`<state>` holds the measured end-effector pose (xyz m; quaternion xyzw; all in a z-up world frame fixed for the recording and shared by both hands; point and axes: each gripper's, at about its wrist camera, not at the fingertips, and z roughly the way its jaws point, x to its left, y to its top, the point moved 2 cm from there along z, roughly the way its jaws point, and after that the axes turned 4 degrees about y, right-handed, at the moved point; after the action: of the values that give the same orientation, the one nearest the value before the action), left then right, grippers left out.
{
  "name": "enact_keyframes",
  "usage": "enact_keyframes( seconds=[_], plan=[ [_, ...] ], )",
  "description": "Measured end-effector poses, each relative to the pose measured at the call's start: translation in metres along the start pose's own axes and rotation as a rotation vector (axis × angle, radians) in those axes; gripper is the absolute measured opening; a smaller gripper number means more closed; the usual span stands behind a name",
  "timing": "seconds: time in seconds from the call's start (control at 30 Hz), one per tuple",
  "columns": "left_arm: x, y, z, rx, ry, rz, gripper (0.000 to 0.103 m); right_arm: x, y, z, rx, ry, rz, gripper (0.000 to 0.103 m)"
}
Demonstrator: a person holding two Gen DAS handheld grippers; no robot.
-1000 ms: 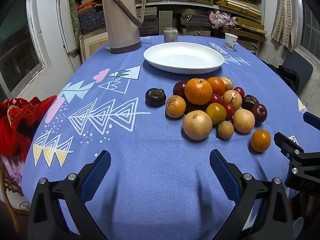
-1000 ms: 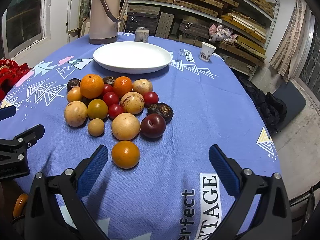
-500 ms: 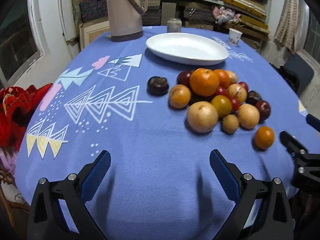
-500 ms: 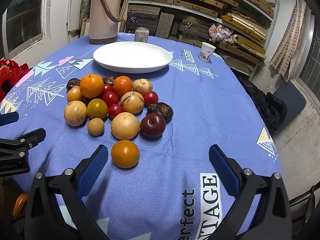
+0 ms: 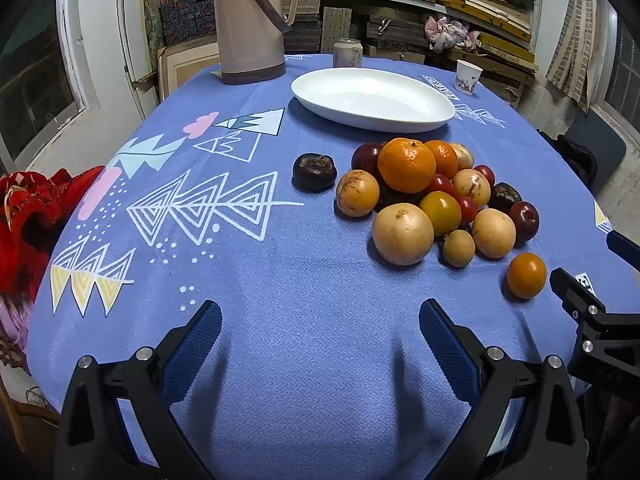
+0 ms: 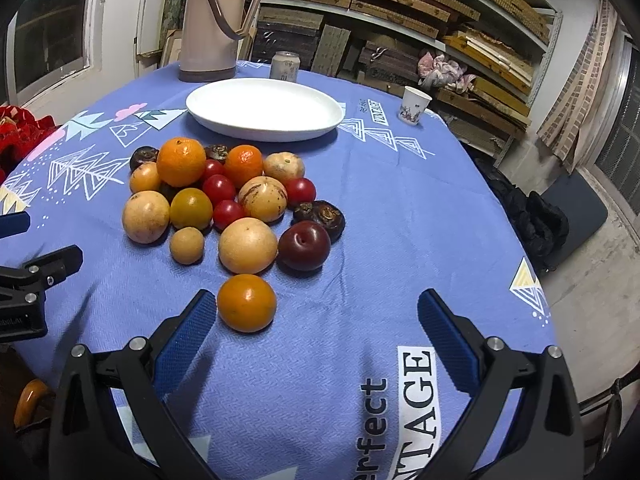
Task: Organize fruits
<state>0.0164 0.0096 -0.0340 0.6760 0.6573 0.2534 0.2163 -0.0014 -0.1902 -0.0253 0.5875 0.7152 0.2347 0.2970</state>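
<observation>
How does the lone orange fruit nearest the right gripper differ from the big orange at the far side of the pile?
The lone orange fruit is smooth and glossy; the big orange has dimpled peel. The lone orange fruit lies apart on the tablecloth; the big orange sits raised on other fruit and looks larger in the left wrist view. Both are round and orange, neither on the white plate.

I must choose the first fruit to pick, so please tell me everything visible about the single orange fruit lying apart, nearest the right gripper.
The lone orange fruit is small, round and smooth, deep orange with a yellowish tinge and a glossy highlight. It rests on the blue tablecloth, just in front of the pile, close to a pale round fruit; whether they touch is unclear. It lies beside the left finger of the open right gripper, ungripped.
</observation>
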Motion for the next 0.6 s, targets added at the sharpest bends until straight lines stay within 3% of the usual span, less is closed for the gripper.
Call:
enact_keyframes(
  seconds=[0.6],
  plan=[
    [-0.002, 0.0048, 0.0064, 0.001, 0.007, 0.016, 0.1, 0.0001, -0.0002, 0.0064, 0.0, 0.047, -0.002, 0.099]
  ],
)
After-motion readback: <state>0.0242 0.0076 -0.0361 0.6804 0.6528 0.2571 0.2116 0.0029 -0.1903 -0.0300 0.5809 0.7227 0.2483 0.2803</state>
